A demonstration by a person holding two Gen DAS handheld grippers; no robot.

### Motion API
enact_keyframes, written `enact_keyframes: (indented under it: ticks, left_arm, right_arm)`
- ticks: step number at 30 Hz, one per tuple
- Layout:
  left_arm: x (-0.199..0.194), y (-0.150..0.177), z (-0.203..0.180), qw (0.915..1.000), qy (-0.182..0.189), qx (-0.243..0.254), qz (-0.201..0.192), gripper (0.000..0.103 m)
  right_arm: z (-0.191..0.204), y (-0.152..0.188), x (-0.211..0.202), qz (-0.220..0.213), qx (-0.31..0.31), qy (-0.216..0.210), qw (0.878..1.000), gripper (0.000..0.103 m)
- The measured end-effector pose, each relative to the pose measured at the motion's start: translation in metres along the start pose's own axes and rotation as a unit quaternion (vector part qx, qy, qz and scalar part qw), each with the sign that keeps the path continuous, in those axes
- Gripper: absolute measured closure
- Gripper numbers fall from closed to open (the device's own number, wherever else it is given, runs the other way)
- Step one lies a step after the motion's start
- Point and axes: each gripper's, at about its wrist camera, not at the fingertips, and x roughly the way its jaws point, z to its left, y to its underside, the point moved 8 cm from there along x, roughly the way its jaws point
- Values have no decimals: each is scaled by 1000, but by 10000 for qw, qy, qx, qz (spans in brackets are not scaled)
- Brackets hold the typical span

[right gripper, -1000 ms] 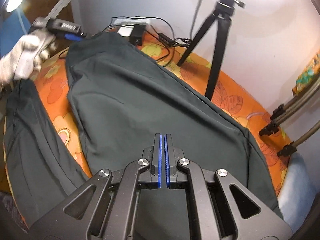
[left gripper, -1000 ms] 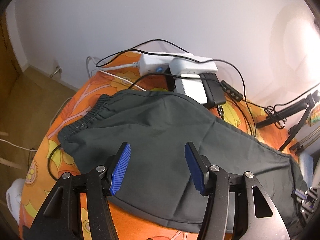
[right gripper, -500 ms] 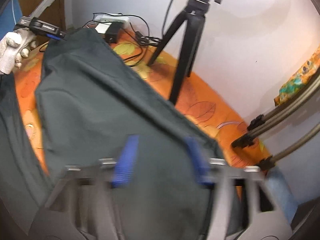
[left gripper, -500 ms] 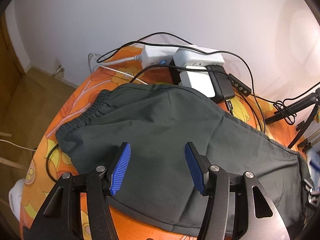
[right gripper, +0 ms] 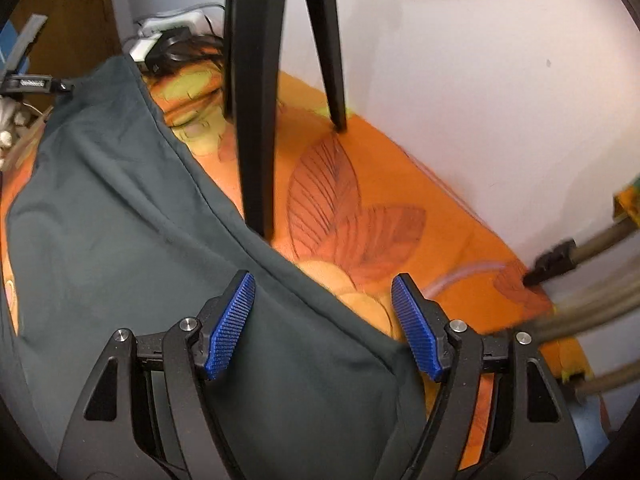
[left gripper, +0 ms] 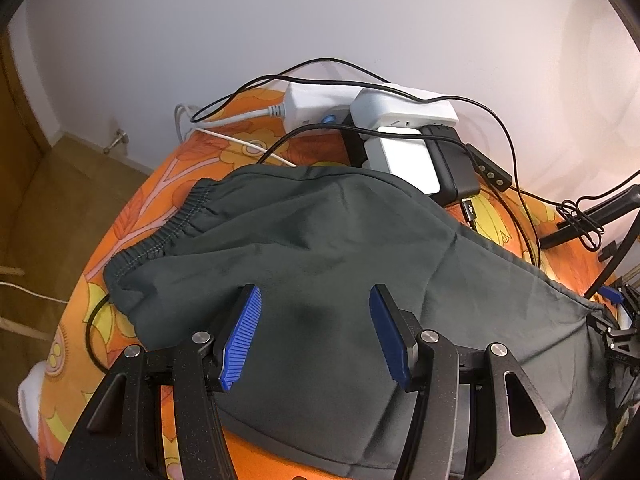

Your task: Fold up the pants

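Dark grey pants lie on an orange flowered cover, with the elastic waistband at the left. My left gripper hovers open above the fabric just behind the waistband, nothing between its blue pads. In the right wrist view the pants run diagonally. My right gripper stands open over their far seam, near the fabric's corner, and its pads touch no cloth. The left gripper shows small at the far left of that view, with a gloved hand below it.
A black tripod stands on the cover, right beside the pants' seam. A white power strip, adapters and black cables crowd the cover by the wall. Metal tubes jut in at the right.
My right gripper went from shut to open and slid right along the pants, close to the tripod legs. The left gripper stayed open over the waistband end.
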Motion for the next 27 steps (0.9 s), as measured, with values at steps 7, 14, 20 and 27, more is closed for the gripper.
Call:
enact_keyframes:
  ticks: [7, 14, 20, 27]
  left_arm:
    - [0, 3, -5, 10000, 63, 34, 24, 47]
    - [-10, -3, -4, 9998, 179, -41, -59, 44]
    - [-22, -18, 4, 9971, 498, -548, -152, 42]
    - [-23, -19, -28, 9971, 693, -321, 7, 36]
  right_arm:
    - [12, 7, -5, 92, 149, -513, 9985, 97]
    - [40, 7, -51, -436, 185, -133, 9988, 100]
    - [105, 35, -111, -743, -129, -601, 9953, 100]
    - [173, 83, -109, -199, -463, -1294, 9903, 100]
